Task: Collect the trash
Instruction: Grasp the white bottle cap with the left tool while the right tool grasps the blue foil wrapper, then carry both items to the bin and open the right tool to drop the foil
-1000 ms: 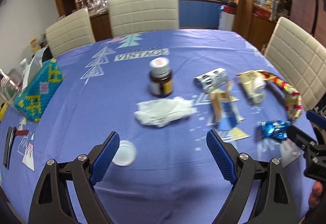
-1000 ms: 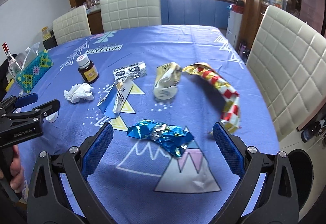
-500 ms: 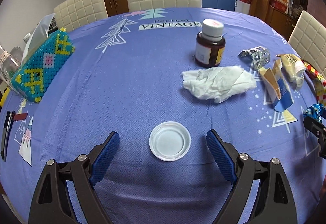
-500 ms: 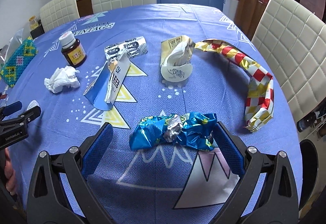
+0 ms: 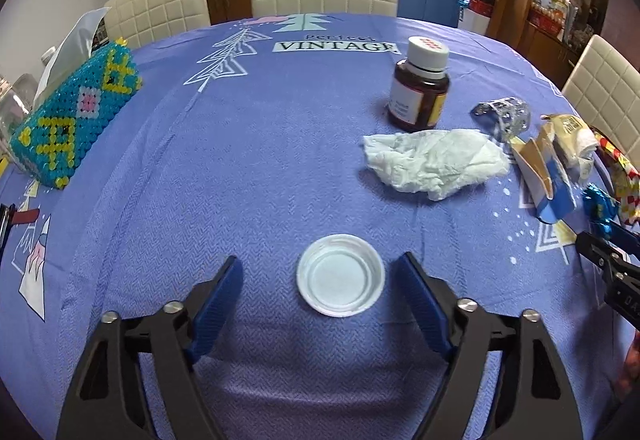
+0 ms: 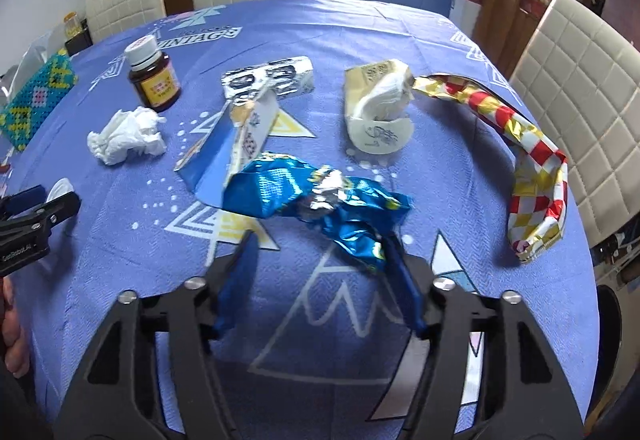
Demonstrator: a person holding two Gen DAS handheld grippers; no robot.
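Left gripper (image 5: 320, 282), jaws wide, flanks a white lid (image 5: 340, 274) lying on the bench (image 5: 260, 160) without touching it. Right gripper (image 6: 320, 252), jaws partly closed, has a crumpled blue wrapper (image 6: 316, 196) between its fingertips; whether they grip it cannot be told. Beyond lie a tissue (image 6: 128, 136), a brown bottle (image 6: 154, 74), a torn carton (image 6: 236, 144), a foil pack (image 6: 272, 78), a paper cup (image 6: 378, 120) and a checked wrapper (image 6: 532, 160).

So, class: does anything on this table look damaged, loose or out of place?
Yes. A white lid lies alone, upside down, between the left gripper fingers, while the brown bottle keeps its own cap. The blue wrapper is crumpled and the small carton is torn open.
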